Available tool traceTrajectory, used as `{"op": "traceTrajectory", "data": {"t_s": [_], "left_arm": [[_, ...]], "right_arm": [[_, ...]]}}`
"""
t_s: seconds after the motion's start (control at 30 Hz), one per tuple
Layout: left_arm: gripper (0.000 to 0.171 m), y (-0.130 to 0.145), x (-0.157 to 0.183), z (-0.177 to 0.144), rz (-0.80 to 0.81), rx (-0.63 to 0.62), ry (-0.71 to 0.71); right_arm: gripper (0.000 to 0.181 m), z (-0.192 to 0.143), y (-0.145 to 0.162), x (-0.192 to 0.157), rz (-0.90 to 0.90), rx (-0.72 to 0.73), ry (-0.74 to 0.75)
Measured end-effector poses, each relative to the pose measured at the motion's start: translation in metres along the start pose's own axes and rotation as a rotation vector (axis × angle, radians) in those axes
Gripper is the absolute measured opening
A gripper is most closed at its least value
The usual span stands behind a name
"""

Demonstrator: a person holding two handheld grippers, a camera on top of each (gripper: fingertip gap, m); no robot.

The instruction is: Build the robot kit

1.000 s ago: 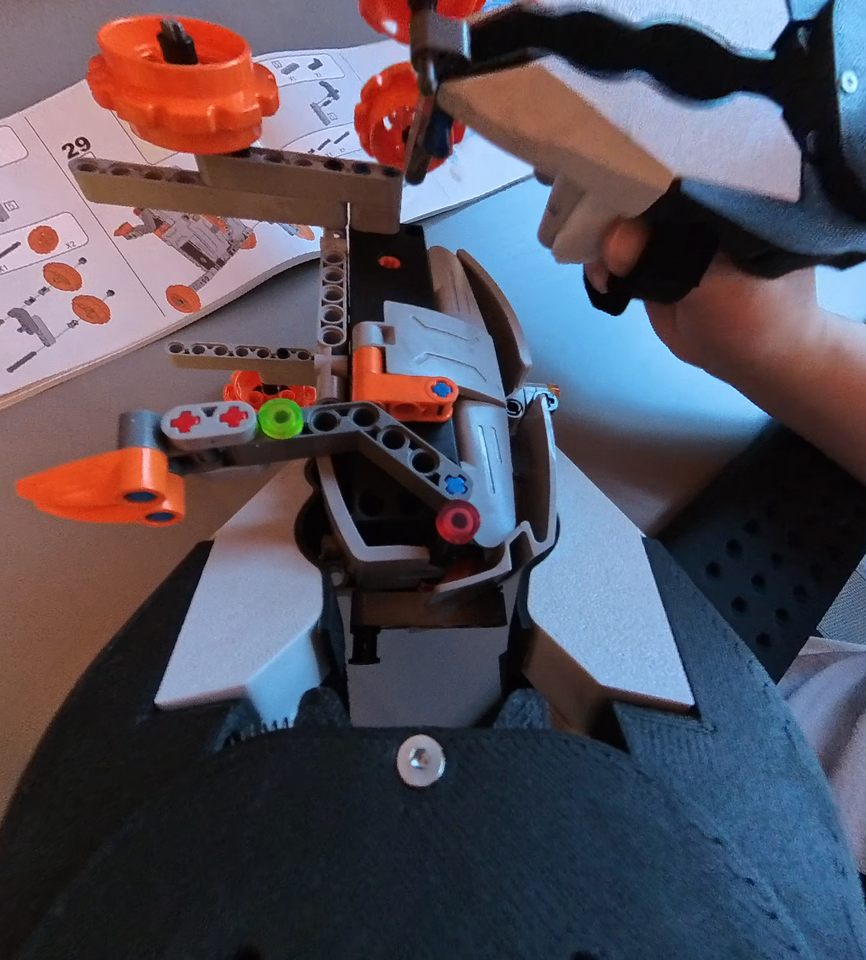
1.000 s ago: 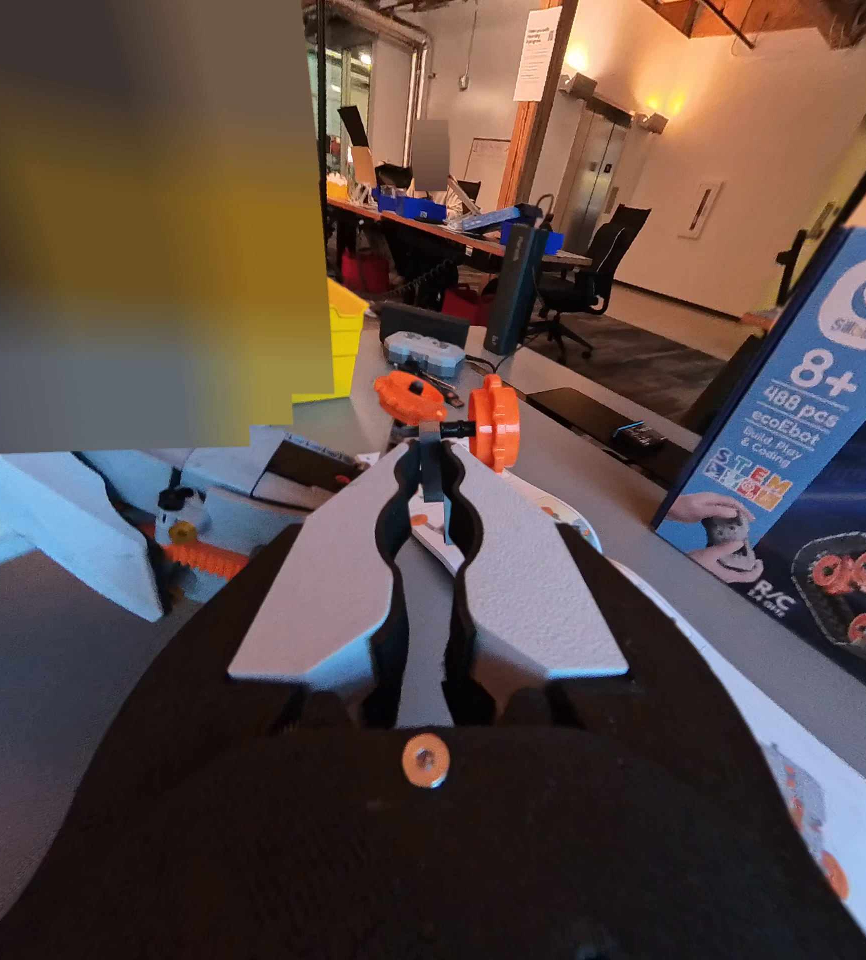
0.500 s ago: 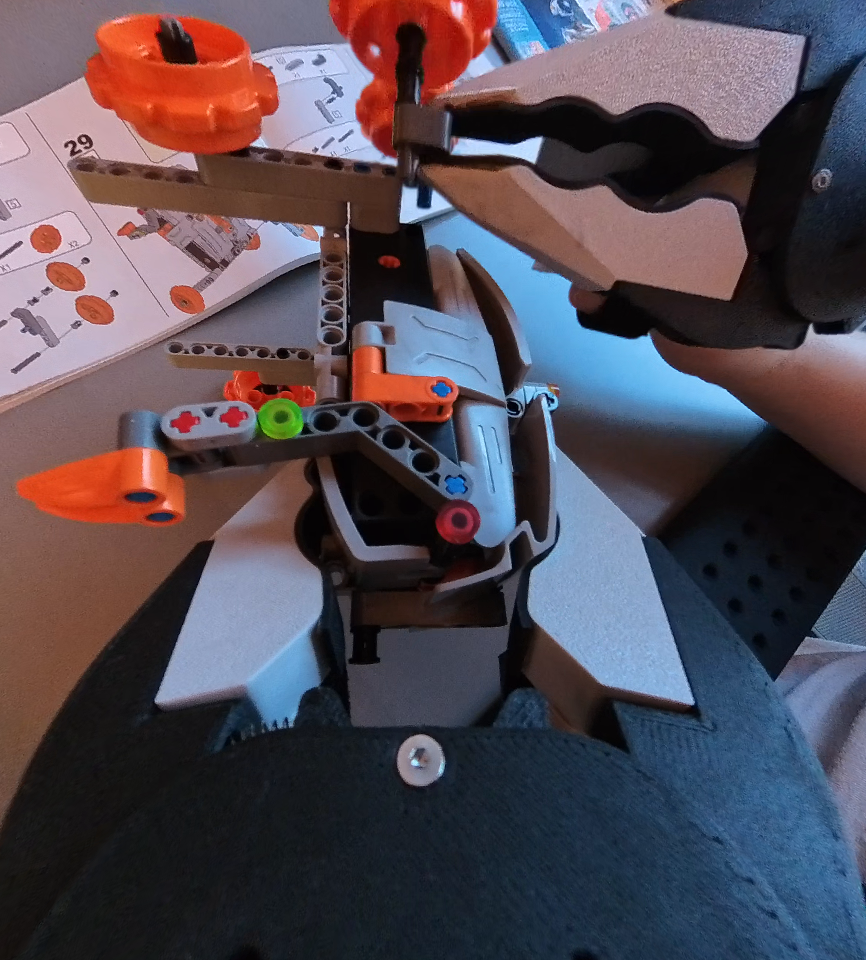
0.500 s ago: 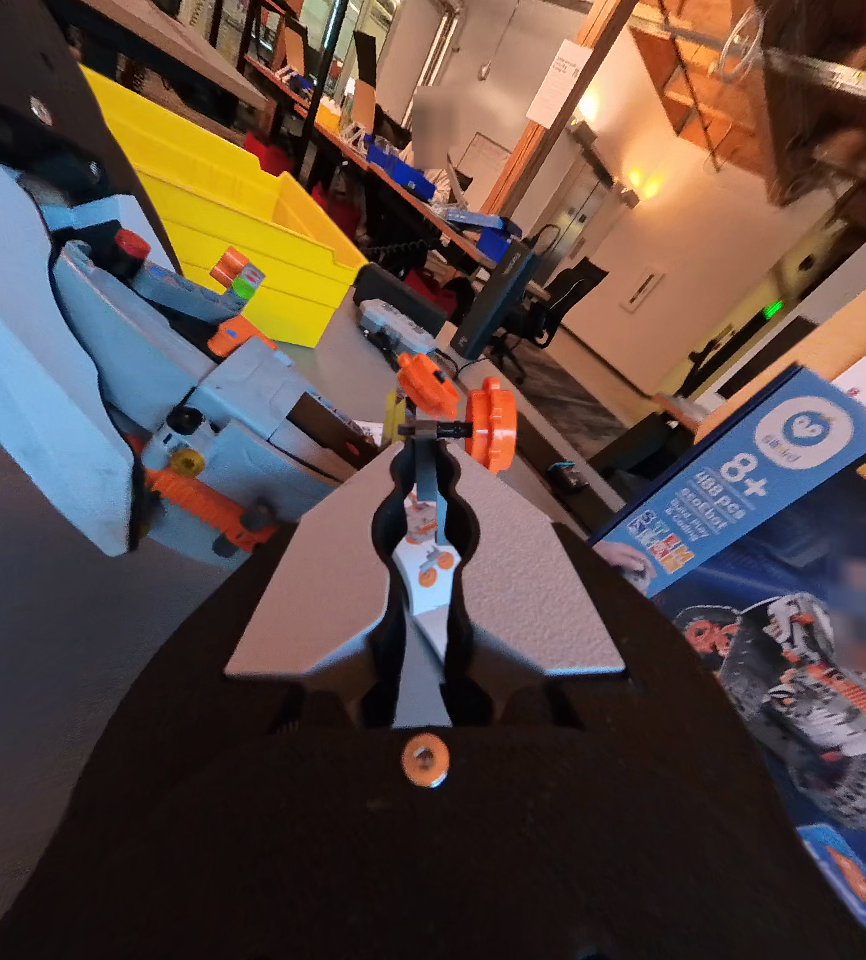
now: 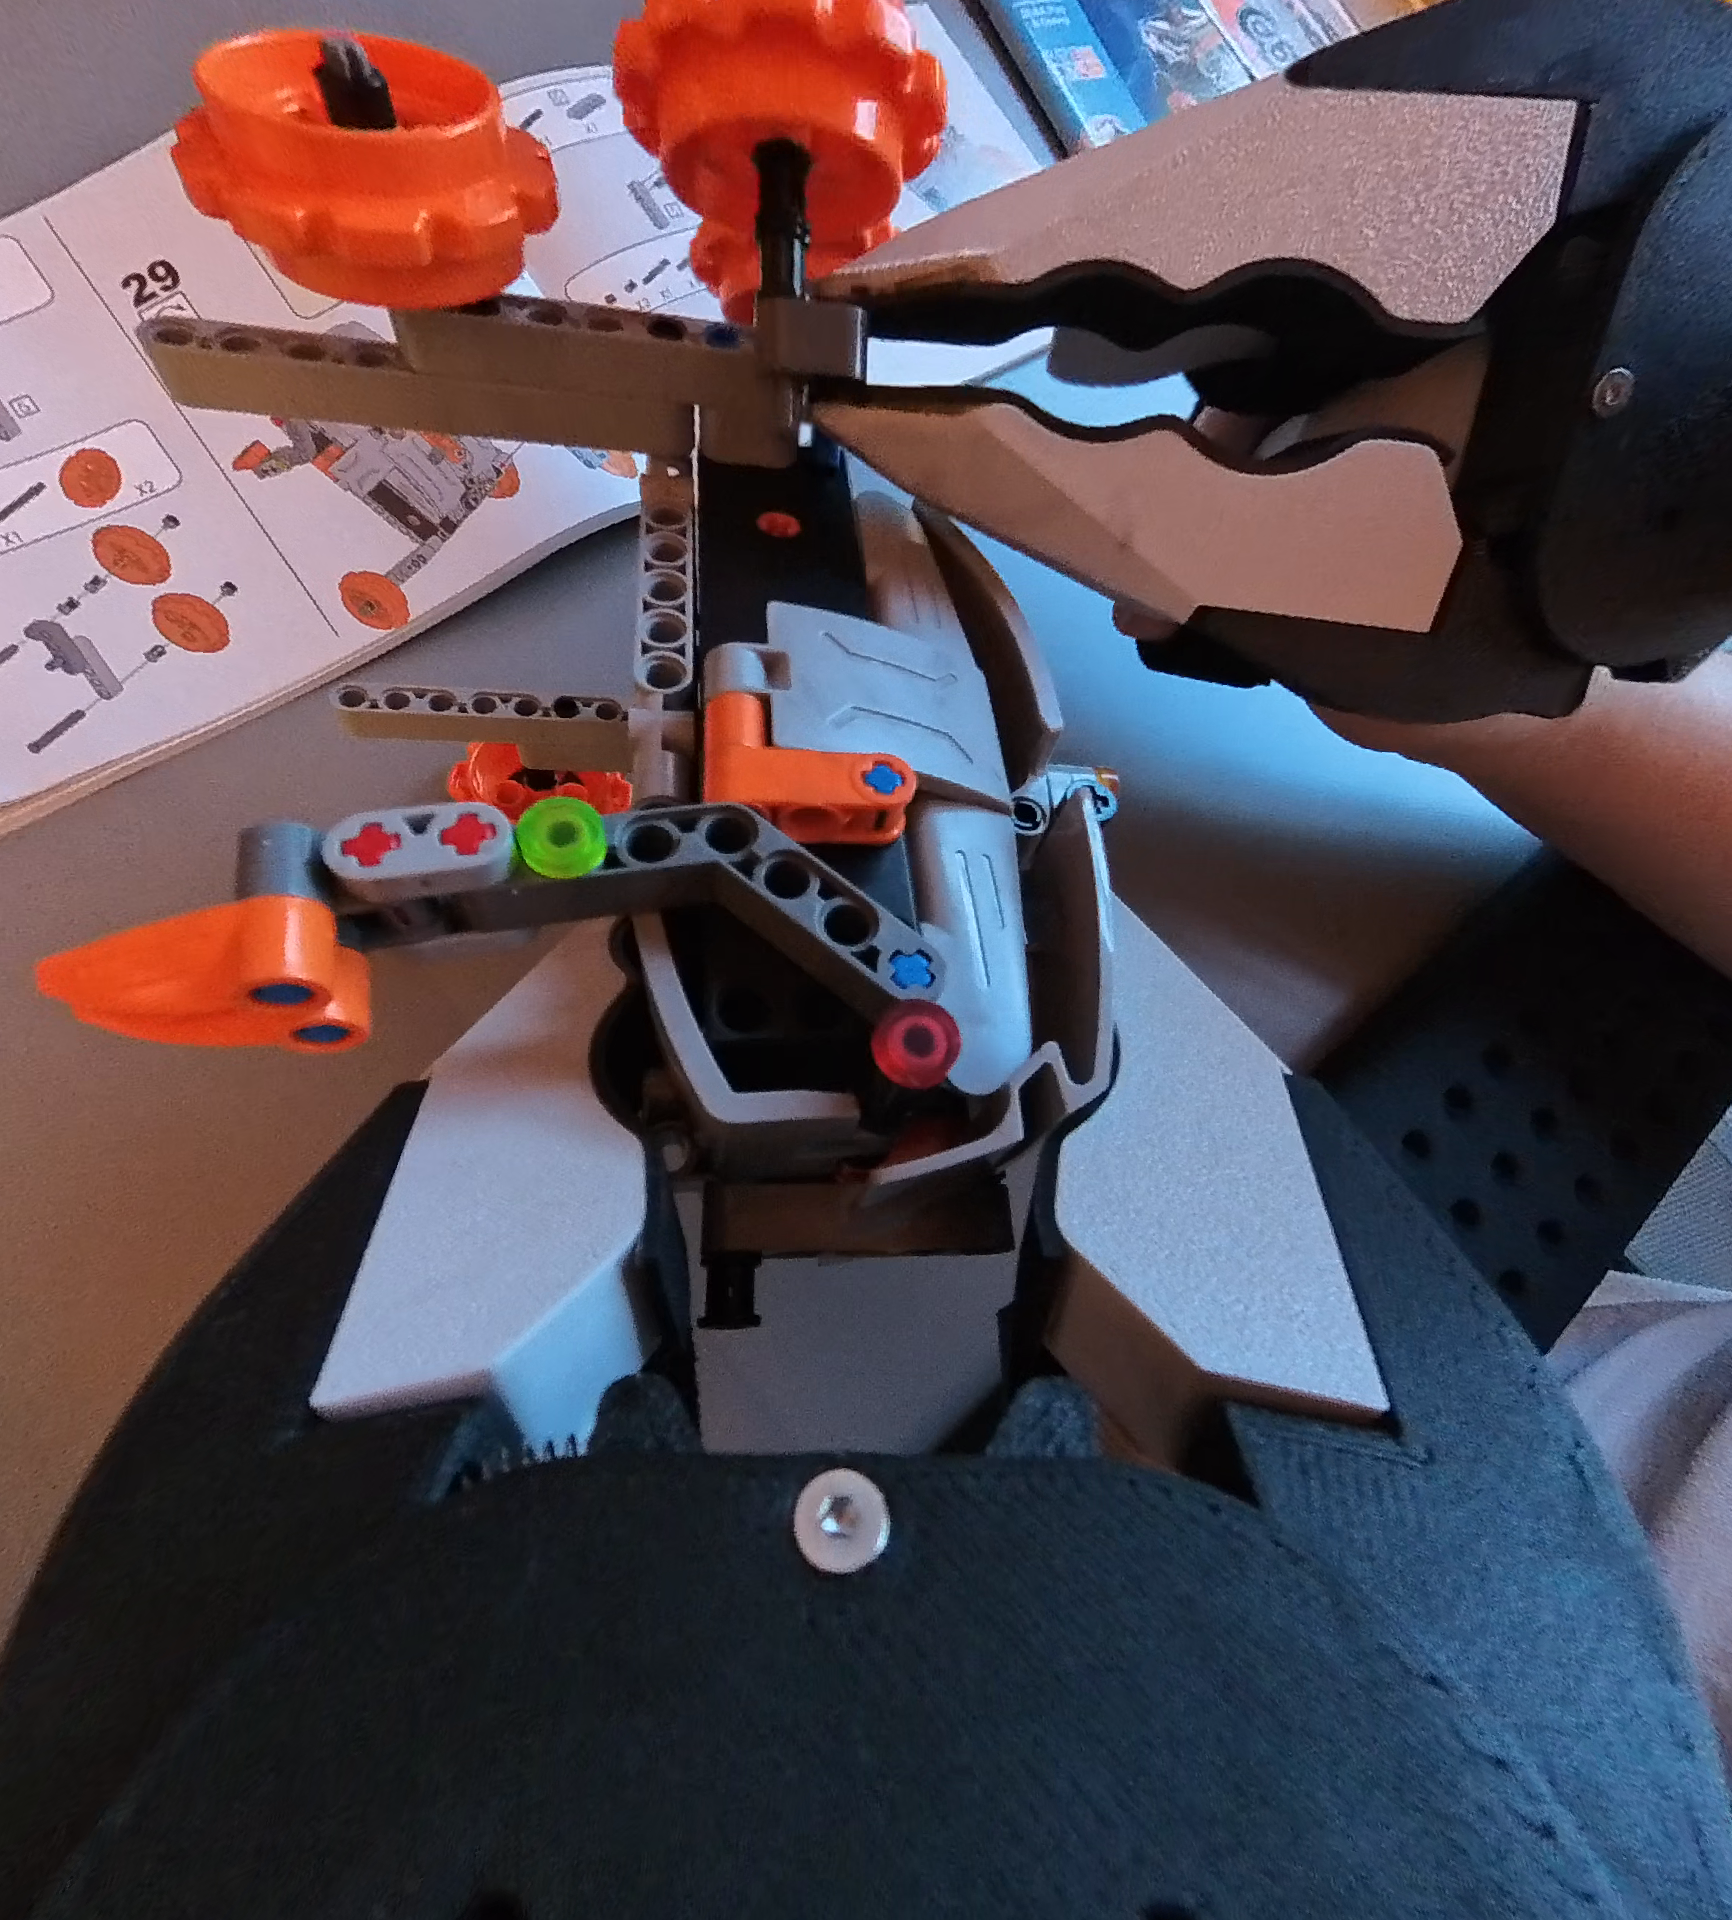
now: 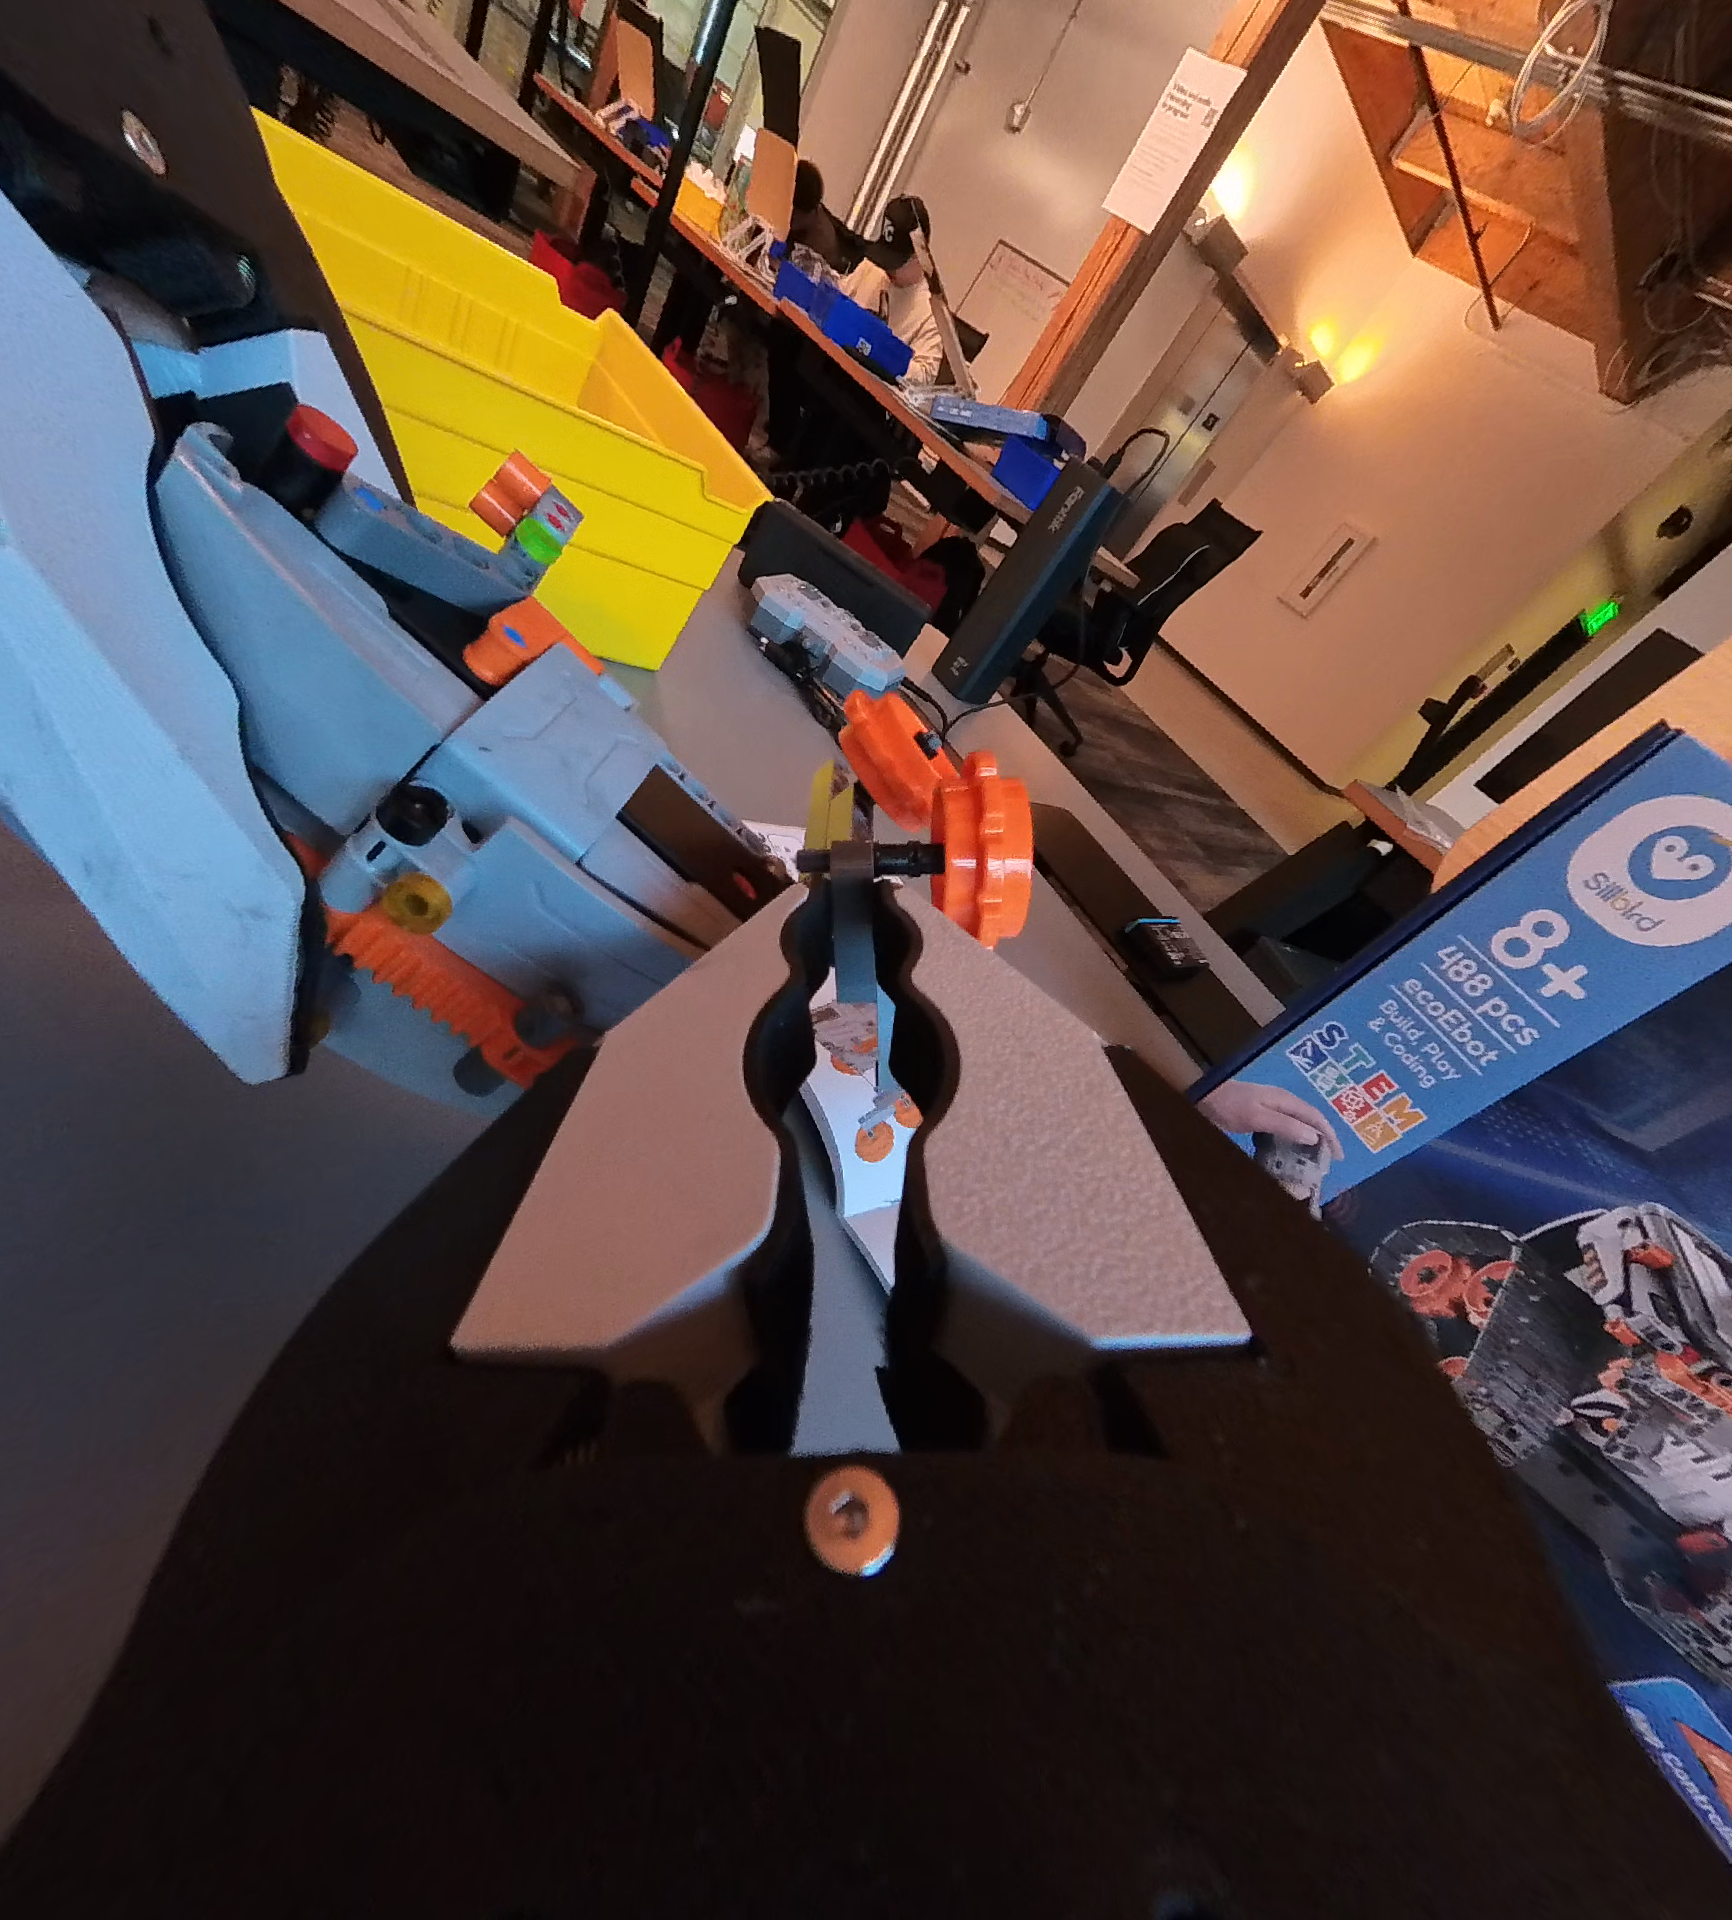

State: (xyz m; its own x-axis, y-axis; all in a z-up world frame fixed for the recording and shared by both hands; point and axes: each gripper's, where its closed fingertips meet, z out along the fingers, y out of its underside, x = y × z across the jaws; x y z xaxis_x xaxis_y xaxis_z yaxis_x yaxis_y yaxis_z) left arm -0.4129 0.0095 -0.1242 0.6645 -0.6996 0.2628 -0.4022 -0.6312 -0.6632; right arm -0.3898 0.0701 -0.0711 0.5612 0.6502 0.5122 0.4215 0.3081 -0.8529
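Desk (image 5: 62, 1195): grey surface, bare to the left of the model; its right edge falls away beside a dark perforated chair (image 5: 1527, 1122). At the far side of the desk stand a yellow bin (image 6: 529, 416), and a blue product box (image 6: 1568, 1091) on the right, closing that side.

Instruction booklet (image 5: 114, 499): lies open on the desk, upper left, partly under the model's raised front.

Brick model (image 5: 841, 831): grey, black and orange, held above the desk, with a grey perforated beam across its front end and an orange claw piece (image 5: 207, 987) projecting left over bare desk. An orange toothed wheel (image 5: 353, 166) sits on top of the beam (image 5: 426, 374).

Left tool (image 5: 841, 1195): fingers spread fairly wide, clamped on the rear body of the model on both sides.

Right tool (image 6: 846, 904): nearly closed, tips pinching a small grey connector (image 6: 851, 873) carrying a black axle with a second orange toothed wheel (image 6: 981, 847). In the left wrist view this connector (image 5: 810, 332) touches the right end of the beam.

A person's forearm (image 5: 1620, 831) extends behind the right tool.
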Motion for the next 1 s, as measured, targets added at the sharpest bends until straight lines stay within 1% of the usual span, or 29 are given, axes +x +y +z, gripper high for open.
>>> {"op": "traceTrajectory", "data": {"t_s": [0.07,0.17,0.27,0.4,0.5,0.77,0.9,0.93,1.0], "left_arm": [[0.077,0.000,0.000,0.000,-0.002,-0.003,0.000],[0.077,0.001,-0.001,0.000,0.003,-0.015,-0.006],[0.077,0.000,-0.002,0.001,0.001,-0.022,-0.010],[0.077,0.001,-0.005,0.002,0.015,-0.036,-0.033],[0.077,0.000,-0.006,0.001,0.009,-0.035,-0.021],[0.077,0.000,-0.010,-0.002,-0.005,-0.031,0.009],[0.077,-0.003,-0.012,-0.005,-0.026,-0.021,0.051],[0.077,-0.004,-0.012,-0.006,-0.032,-0.019,0.063],[0.077,-0.004,-0.012,-0.007,-0.042,-0.017,0.079]], "right_arm": [[0.007,0.000,0.001,-0.001,-0.002,-0.002,-0.006],[0.007,0.000,0.002,-0.001,-0.060,-0.004,-0.005],[0.008,0.001,0.004,-0.002,-0.059,0.000,-0.022],[0.008,0.002,0.006,-0.003,-0.151,-0.015,-0.015],[0.008,0.003,0.006,-0.003,-0.149,-0.011,-0.025],[0.008,0.009,0.005,-0.003,-0.307,-0.049,-0.040],[0.007,0.015,0.001,0.000,-0.273,-0.083,-0.038],[0.007,0.015,-0.002,0.000,-0.255,-0.078,-0.039],[0.008,0.015,-0.004,0.001,-0.278,-0.049,-0.027]]}}
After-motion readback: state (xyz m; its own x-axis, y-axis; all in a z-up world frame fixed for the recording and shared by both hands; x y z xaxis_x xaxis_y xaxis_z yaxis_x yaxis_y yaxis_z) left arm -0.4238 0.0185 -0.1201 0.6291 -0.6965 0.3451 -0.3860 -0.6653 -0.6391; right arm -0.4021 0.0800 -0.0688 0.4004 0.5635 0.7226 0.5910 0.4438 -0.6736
